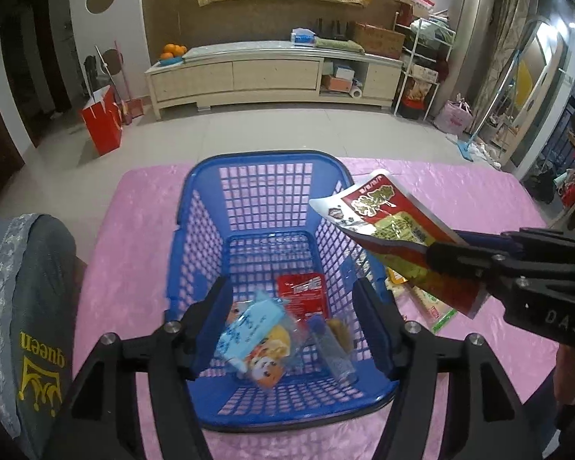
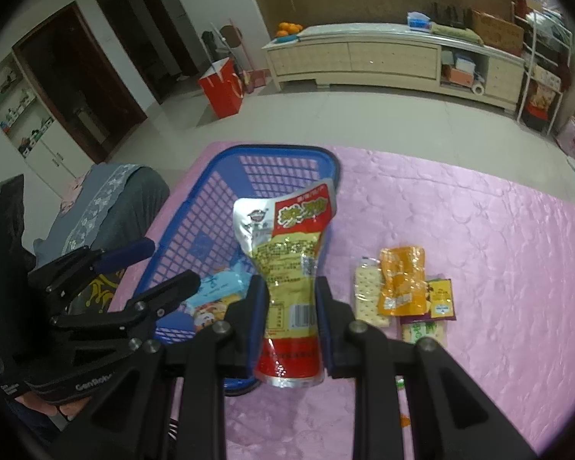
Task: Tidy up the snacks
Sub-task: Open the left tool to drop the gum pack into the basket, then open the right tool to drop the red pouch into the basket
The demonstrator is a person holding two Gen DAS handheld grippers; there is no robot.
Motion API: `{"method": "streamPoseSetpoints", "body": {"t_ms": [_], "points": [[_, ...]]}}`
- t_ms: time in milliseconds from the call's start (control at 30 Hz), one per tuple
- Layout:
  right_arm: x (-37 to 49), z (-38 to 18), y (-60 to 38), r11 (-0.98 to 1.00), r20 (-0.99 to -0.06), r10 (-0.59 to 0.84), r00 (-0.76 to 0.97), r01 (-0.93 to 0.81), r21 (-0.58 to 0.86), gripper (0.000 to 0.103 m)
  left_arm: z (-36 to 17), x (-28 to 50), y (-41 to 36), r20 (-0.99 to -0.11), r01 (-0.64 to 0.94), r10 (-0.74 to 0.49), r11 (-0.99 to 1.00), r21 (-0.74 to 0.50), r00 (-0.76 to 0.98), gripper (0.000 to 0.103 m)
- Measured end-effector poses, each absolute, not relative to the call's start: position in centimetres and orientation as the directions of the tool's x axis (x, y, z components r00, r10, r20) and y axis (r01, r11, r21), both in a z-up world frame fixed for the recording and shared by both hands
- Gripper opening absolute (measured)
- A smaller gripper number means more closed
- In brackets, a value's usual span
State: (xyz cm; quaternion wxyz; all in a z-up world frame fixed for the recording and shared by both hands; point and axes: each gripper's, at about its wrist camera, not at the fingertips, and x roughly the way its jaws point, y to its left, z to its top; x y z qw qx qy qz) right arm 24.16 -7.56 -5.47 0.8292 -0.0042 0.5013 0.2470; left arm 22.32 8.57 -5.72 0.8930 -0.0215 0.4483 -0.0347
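Note:
A blue plastic basket (image 1: 195, 230) stands on the pink tablecloth and holds a light blue packet (image 1: 245, 326), a red packet (image 1: 303, 291) and a clear tube (image 1: 333, 349). My left gripper (image 1: 291, 329) is open and empty, hovering over the basket's near end. My right gripper (image 2: 291, 318) is shut on a red and yellow snack pouch (image 2: 287, 253) and holds it above the basket's right rim (image 2: 211, 199); the pouch also shows in the left wrist view (image 1: 395, 226).
Loose snacks lie on the tablecloth (image 2: 479, 230) right of the basket: a cracker pack (image 2: 368, 295), an orange packet (image 2: 402, 280), and small packets (image 2: 441, 299). A grey covered chair (image 1: 27, 299) stands at the table's left edge.

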Motion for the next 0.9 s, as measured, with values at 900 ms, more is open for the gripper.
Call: {"method": "streamPoseSetpoints", "body": {"t_ms": [900], "points": [[25.4, -9.5, 1.2, 0.867, -0.878, 0.246, 0.411, -0.499, 0.009, 0.048, -7.7, 20.4, 15.3, -0.807, -0.051, -0.015, 0.997, -0.056, 0.59, 0.063]]}}
